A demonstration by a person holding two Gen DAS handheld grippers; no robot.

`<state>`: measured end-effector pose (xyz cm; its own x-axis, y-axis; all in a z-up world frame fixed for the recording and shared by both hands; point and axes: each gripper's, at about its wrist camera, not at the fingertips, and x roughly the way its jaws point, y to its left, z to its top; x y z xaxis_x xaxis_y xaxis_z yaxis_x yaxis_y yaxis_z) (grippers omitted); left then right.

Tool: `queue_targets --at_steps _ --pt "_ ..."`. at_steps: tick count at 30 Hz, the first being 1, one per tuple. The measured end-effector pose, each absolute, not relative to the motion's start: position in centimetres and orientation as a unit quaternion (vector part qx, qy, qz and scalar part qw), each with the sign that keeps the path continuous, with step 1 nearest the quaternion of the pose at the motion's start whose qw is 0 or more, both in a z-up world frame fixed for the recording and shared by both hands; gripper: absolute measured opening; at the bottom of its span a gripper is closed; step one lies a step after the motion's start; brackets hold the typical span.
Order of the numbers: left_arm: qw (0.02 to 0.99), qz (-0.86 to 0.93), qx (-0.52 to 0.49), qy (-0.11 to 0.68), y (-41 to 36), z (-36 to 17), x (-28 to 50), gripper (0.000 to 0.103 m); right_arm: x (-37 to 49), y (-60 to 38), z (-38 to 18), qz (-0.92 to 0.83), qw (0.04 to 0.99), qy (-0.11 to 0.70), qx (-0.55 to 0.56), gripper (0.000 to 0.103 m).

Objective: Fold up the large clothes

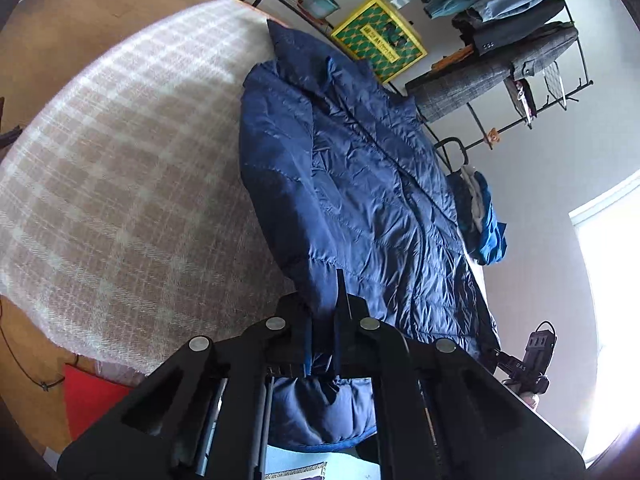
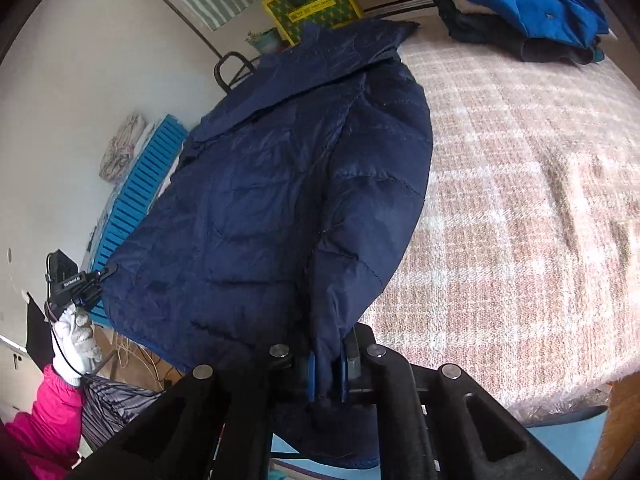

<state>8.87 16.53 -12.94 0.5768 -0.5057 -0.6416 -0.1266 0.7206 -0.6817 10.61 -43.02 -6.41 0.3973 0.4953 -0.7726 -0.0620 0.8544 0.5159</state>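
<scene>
A large navy puffer jacket [image 1: 360,184] lies front up along one side of a bed covered with a pink plaid blanket [image 1: 120,180], collar at the far end. My left gripper [image 1: 325,336] is shut on a fold of the jacket's near end, lifted off the bed. More fabric hangs below its jaws. In the right wrist view the jacket [image 2: 260,200] rises toward my right gripper [image 2: 329,372], which is shut on the near end of a sleeve. The left gripper [image 2: 105,276], held by a white-gloved hand [image 2: 76,340], pinches the jacket's far-left corner.
Folded clothes [image 2: 528,12] are piled on the blanket [image 2: 520,200] at the far corner. A rack of hanging garments [image 1: 520,40] and a yellow box [image 1: 380,40] stand behind the bed. A blue slatted panel [image 2: 136,200] leans by the wall.
</scene>
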Motion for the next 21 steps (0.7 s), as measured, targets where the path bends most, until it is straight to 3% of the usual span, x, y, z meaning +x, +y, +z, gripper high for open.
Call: queue_targets --at_steps 12,21 --pt "0.813 -0.138 -0.387 0.412 18.2 -8.7 7.2 0.003 9.4 -45.1 -0.4 0.188 0.827 0.465 0.253 0.004" --pt "0.838 -0.143 -0.371 0.374 19.0 -4.7 16.0 0.003 18.3 -44.6 2.1 0.182 0.848 0.431 0.249 0.004"
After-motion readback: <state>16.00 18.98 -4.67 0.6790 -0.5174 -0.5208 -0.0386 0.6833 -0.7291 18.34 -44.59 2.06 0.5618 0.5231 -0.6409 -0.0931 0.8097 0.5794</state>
